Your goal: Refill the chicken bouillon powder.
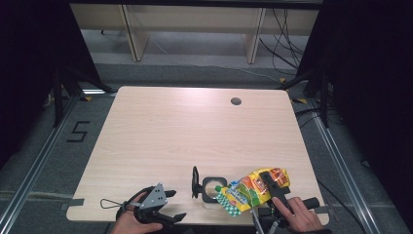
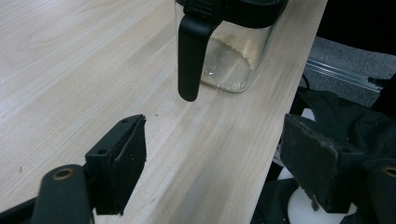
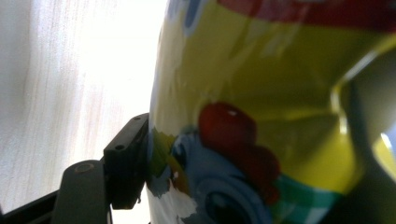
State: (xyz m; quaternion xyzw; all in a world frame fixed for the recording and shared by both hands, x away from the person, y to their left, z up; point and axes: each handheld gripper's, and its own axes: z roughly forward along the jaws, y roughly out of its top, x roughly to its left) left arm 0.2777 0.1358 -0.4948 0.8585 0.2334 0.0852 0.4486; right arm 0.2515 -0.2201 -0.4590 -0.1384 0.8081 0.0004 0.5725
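- Right hand-held gripper (image 1: 269, 184) is clamped on a yellow printed pouch (image 1: 249, 189), held tipped with its green cap (image 1: 218, 188) at the rim of the clear jar (image 1: 211, 187) near the table's (image 1: 170, 126) front edge, right of centre.
- Jar's black lid (image 1: 195, 182) stands flipped open on its left; a little pale granular stuff sits in the bottom, per the left gripper view.
- Left hand-held gripper (image 1: 168, 204) is released, jaws wide apart, empty, hovering at the front edge left of the jar, not touching it.
- Risk: nothing steadies the jar. Pouch pressing on the rim could push it or tip it, and it sits close to the front edge.
- Risk: pouch is soft foil; grip looks mid-body, so squeeze could buckle it and swing the spout off the opening, spilling onto the table.
- Cannot tell whether the cap is off.
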